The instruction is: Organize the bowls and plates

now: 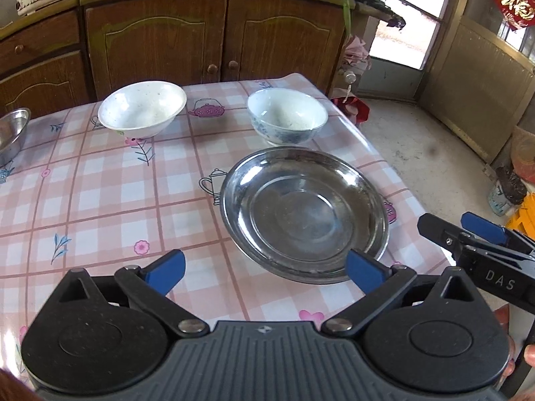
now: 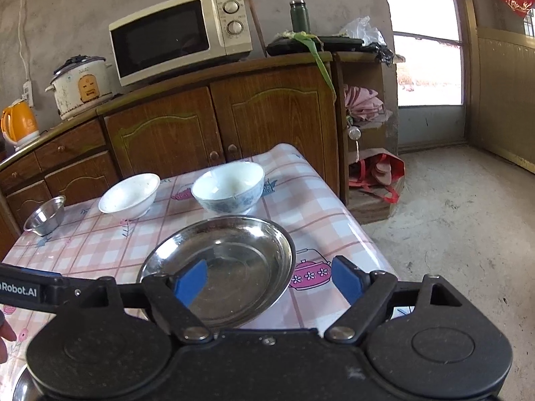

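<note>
Two bowls (image 1: 143, 108) beyond steel plate (image 1: 302, 214), cupboard (image 1: 214, 33)

The left black hand-held gripper with blue pads (image 1: 265, 272) and the right hand-held gripper (image 2: 269, 282) both tilt downward, jaws spread wide, gripping nothing.

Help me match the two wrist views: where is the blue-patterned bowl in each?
Left wrist: blue-patterned bowl upper centre-right, just beyond the steel plate.
Right wrist: blue-patterned bowl at centre, again just behind the steel plate.
Shared landmark: the plain white bowl to its left.
</note>
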Motion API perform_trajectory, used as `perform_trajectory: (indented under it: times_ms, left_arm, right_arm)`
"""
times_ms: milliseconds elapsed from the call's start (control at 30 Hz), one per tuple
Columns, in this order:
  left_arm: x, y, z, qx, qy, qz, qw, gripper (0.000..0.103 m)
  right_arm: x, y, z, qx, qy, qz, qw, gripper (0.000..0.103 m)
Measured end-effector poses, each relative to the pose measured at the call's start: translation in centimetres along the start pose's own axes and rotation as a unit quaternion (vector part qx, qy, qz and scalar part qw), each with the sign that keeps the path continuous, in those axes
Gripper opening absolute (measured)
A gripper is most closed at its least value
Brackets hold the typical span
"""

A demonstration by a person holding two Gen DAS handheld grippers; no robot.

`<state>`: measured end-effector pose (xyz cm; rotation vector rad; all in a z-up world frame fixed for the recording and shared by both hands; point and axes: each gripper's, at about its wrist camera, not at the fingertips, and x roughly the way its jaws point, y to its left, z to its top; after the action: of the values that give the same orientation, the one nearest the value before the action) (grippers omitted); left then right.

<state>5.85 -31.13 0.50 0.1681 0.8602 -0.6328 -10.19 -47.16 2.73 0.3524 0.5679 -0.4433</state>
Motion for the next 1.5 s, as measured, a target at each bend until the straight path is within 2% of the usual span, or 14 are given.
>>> perform_trajectory:
  times_ms: [233, 400, 600, 900, 1100, 1200, 1267, 1333, 1400, 1433, 1467, 1500]
  left_arm:
    - [2.2, 0.0, 1.0, 0.021, 0.026, 0.028, 0.9991, 0.103]
    - [4.0, 0.6, 1.5, 0.018, 0.039, 0.051, 0.9978, 0.103]
    - [5.9, 0.5, 2.1, 0.024, 0.044, 0.061, 0.9969, 0.103]
    - [8.6, 0.5, 2.5, 0.03, 0.051, 0.056, 0.9966, 0.103]
    - [10.3, 0.2, 2.8, 0.041, 0.059, 0.061, 0.9955, 0.088]
    - [10.9, 0.0, 2.8, 0.042, 0.06, 0.058, 0.9957, 0.086]
    - [11.4, 0.0, 2.9, 0.043, 0.061, 0.059, 0.9955, 0.079]
    - [11.8, 0.1, 2.8, 0.037, 0.061, 0.055, 0.9959, 0.067]
    - [11.8, 0.1, 2.9, 0.03, 0.059, 0.05, 0.9966, 0.061]
    - [11.7, 0.0, 3.0, 0.028, 0.058, 0.051, 0.9966, 0.055]
    - [11.6, 0.1, 3.0, 0.027, 0.056, 0.049, 0.9969, 0.048]
    - [11.4, 0.1, 3.0, 0.024, 0.056, 0.05, 0.9969, 0.038]
  right_arm:
    - [2.5, -1.7, 0.7, 0.022, 0.008, 0.003, 1.0, 0.096]
    - [4.2, -2.9, 0.6, 0.043, 0.019, 0.026, 0.999, 0.096]
    - [6.5, -3.4, 0.7, 0.061, 0.036, 0.035, 0.997, 0.096]
    - [9.1, -4.3, 0.4, 0.07, 0.059, 0.037, 0.995, 0.096]
    - [10.6, -4.1, 0.2, 0.067, 0.075, 0.045, 0.994, 0.096]
    - [11.1, -4.2, 0.1, 0.073, 0.079, 0.048, 0.993, 0.095]
    - [11.6, -4.4, -0.1, 0.08, 0.086, 0.05, 0.992, 0.095]
    - [12.1, -4.4, -0.2, 0.085, 0.096, 0.055, 0.99, 0.094]
    - [12.2, -4.3, -0.4, 0.086, 0.092, 0.062, 0.99, 0.084]
    - [12.3, -4.3, -0.4, 0.087, 0.091, 0.067, 0.99, 0.071]
    - [12.3, -4.3, -0.5, 0.091, 0.092, 0.071, 0.989, 0.05]
    - [12.4, -4.3, -0.5, 0.095, 0.095, 0.07, 0.988, 0.048]
